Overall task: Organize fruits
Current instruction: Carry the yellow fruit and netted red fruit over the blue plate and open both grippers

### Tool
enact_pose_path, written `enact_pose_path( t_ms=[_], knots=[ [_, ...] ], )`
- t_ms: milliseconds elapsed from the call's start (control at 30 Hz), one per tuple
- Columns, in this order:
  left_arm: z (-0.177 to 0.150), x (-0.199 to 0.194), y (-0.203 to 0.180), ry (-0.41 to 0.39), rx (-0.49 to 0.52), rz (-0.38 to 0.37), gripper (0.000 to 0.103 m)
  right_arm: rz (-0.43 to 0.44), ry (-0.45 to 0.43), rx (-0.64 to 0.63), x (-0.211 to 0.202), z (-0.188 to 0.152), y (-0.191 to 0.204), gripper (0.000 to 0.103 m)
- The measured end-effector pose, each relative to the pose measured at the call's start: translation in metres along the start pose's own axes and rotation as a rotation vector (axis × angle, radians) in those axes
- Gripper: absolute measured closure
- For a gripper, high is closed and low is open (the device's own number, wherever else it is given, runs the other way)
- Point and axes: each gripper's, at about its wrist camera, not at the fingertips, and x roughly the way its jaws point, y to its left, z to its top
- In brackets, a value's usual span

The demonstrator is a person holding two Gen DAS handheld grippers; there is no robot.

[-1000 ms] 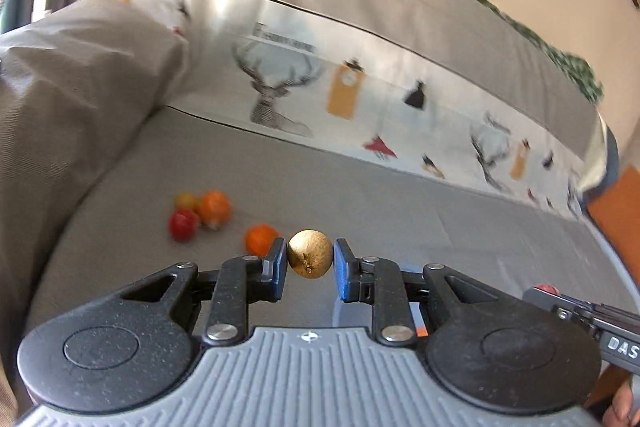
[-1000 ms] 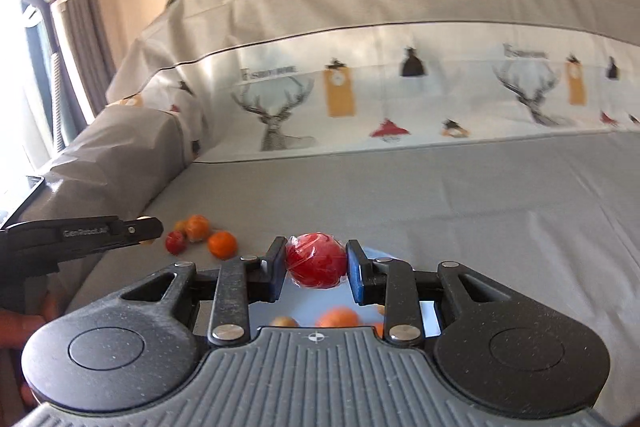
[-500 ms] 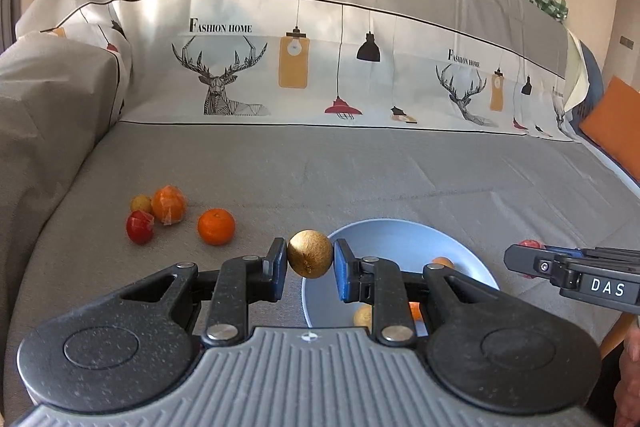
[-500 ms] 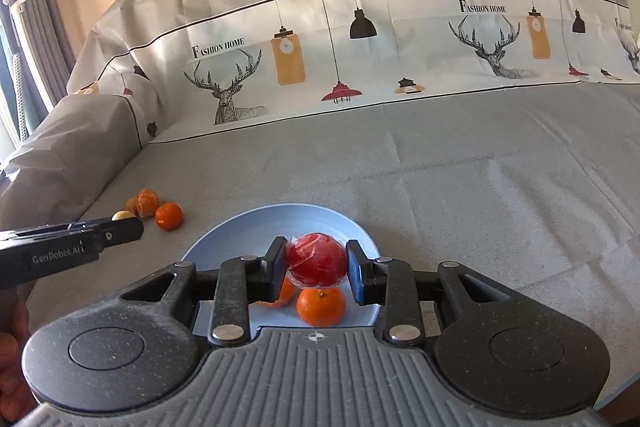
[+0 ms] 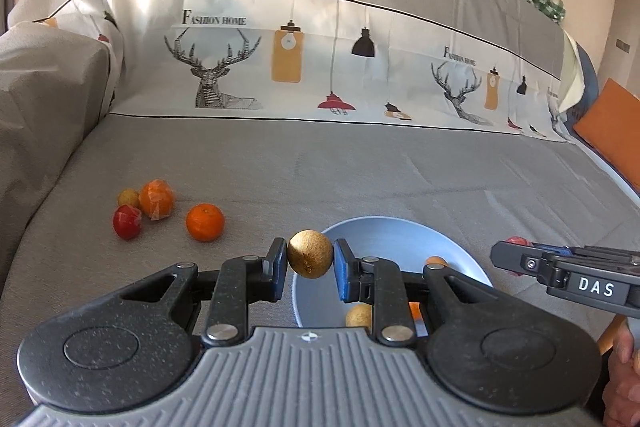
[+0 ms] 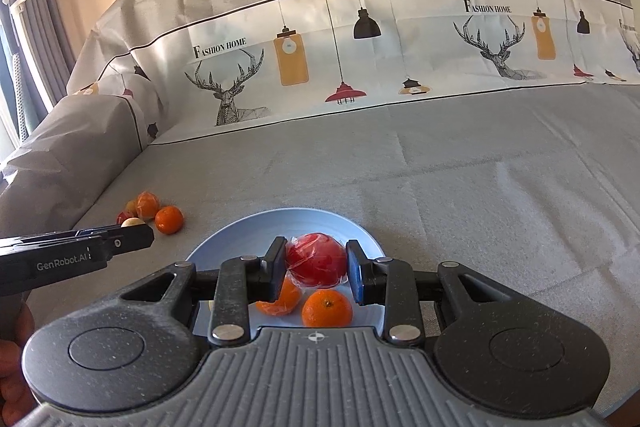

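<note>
Sofa cover steadier, left gripper (image 5: 310, 261) still clamping brown fruit (image 5: 310, 253), now nearer plate (image 5: 384, 231)

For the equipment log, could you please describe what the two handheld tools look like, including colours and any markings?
Both match: a ribbed grey body, speckled black linkage arms with silver pivot pins, and black fingers with blue pads. The left tool reads "GenRobot.AI" in white along its side in the right wrist view; the right tool reads "DAS" in the left wrist view. No cables or sleeves show.

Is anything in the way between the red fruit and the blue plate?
Nothing visible blocks it. The right gripper holds the red fruit over the blue plate; two oranges lie below, with bare plate beyond.
</note>
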Motion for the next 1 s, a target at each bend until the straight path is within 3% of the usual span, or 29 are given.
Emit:
enact_pose_path(
  t_ms=[400,1000],
  knots=[
    [-0.015,0.007,-0.029,0.062,0.134,-0.145,0.076,0.012,0.027,-0.007,0.006,0.001,0.001,0.070],
    [-0.020,0.013,-0.036,0.090,0.186,-0.151,0.076,0.026,0.060,-0.035,0.010,-0.002,0.006,0.070]
  ],
)
